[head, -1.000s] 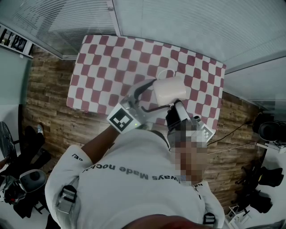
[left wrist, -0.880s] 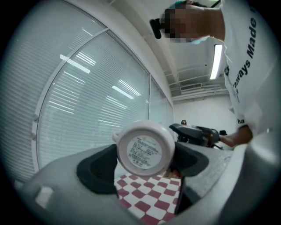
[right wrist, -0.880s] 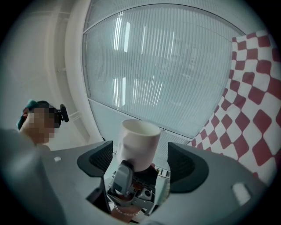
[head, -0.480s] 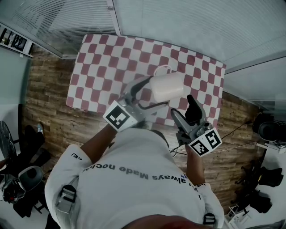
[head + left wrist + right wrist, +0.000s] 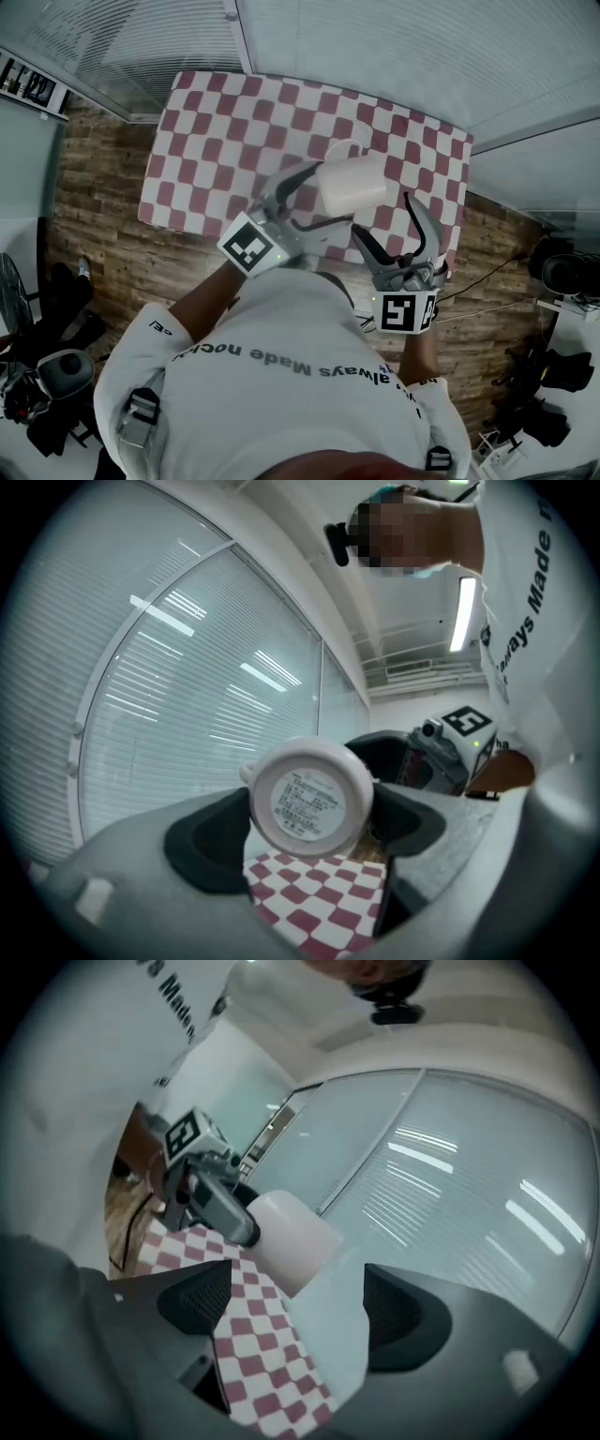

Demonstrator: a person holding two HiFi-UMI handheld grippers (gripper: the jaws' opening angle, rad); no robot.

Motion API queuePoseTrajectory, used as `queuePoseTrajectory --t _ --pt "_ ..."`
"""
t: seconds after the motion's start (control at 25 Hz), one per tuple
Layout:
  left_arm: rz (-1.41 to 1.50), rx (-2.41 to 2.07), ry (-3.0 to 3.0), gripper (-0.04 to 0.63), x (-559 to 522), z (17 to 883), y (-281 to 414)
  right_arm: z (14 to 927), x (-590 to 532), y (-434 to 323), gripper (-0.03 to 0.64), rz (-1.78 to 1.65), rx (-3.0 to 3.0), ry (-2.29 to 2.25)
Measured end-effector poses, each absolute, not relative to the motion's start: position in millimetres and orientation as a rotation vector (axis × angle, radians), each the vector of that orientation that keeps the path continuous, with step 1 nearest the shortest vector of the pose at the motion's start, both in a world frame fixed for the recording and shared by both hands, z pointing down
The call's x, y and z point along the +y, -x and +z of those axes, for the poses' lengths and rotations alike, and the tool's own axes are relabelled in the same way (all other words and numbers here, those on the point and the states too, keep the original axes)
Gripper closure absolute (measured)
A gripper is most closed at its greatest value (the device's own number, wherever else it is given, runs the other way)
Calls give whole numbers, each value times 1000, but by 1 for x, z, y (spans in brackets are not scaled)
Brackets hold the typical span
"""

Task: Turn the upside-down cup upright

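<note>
- The left tongs (image 5: 336, 194) were clenched on the cup (image 5: 361, 183), with one pad (image 5: 211, 841) pressed to each side of its body.
- The cup lay on its side in that grip, held in the air over the near right part of the table (image 5: 206, 141), which wore a red-and-white checked cloth.
- In the left gripper view the cup's round base faced the camera and bore a printed label (image 5: 309, 797). The mouth pointed away from those tongs.
- The handle (image 5: 342, 148) stuck out on the side toward the far edge of the table. In the left gripper view it showed at the cup's upper left.
- The right tongs (image 5: 382, 216) were released, their jaws opening wide with nothing between the pads.
- These tongs sat on the near side of the cup, tips aimed toward it.
- The cup lay just ahead of the right tips, beyond the gap and not inside it.
- In the right gripper view the pale cup showed through that gap above the checked cloth, with the left tongs gripping it from the left.
</note>
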State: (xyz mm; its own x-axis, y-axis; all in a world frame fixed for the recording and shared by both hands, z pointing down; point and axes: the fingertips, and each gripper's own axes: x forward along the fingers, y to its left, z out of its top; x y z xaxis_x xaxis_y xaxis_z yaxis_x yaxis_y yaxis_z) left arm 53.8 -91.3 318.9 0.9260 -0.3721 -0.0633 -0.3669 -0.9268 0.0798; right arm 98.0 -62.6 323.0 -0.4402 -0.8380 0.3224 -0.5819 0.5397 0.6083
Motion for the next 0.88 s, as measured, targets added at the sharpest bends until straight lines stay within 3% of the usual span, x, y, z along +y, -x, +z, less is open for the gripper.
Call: queuePoseTrajectory --t 0.6,0.88 --pt "-88 -544 -3012 192 -81 322 -62 333 -82 -80 108 -934 -1744 -958" --pt "-76 -517 -3018 192 -77 326 -65 340 -89 -73 112 -969 -1703 -927"
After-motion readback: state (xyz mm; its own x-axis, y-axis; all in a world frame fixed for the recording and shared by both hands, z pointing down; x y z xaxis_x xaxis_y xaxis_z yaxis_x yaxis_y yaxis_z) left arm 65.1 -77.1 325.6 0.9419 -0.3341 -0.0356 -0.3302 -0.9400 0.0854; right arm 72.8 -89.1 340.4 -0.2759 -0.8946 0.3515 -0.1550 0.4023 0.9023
